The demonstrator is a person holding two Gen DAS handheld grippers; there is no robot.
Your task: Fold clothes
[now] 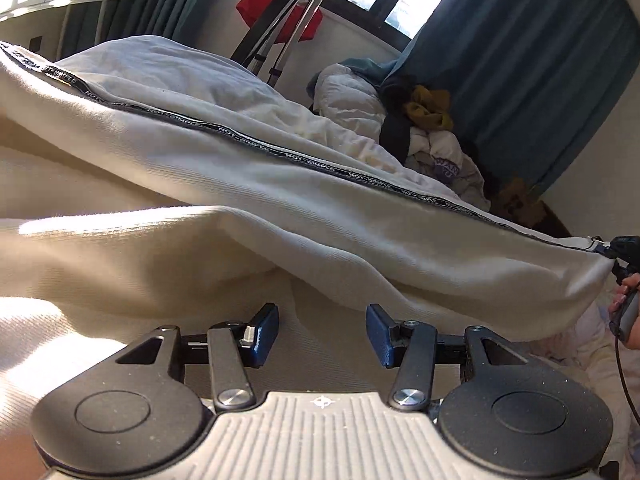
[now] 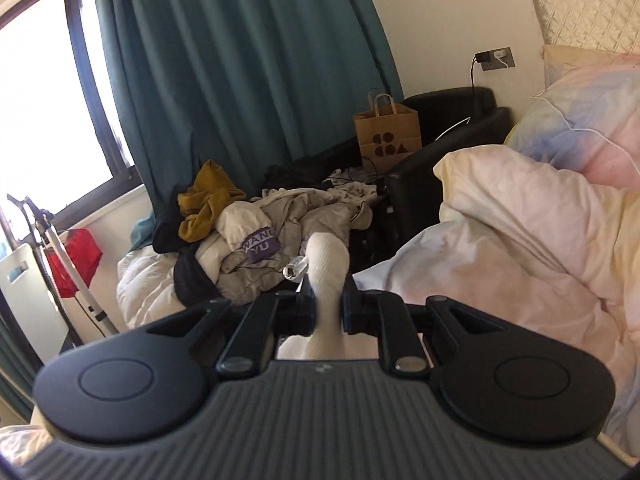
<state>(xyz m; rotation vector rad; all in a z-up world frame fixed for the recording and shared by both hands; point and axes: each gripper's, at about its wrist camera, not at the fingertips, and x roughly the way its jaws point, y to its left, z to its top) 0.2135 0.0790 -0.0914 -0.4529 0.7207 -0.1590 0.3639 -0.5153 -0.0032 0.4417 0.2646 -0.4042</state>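
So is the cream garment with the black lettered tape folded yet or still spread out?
Still spread out: the cream garment lies stretched long across the bed, one end pinched in the right gripper; the left gripper is open.

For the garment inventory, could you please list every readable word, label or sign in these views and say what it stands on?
"NOT SIMPLE", repeated along the black tape on the cream garment.
"WANG YU", partly creased, on the purple patch in the clothes pile.
Dark shapes, perhaps a logo, on the paper bag: no sure reading.
Purple print in the left wrist view: too blurred.
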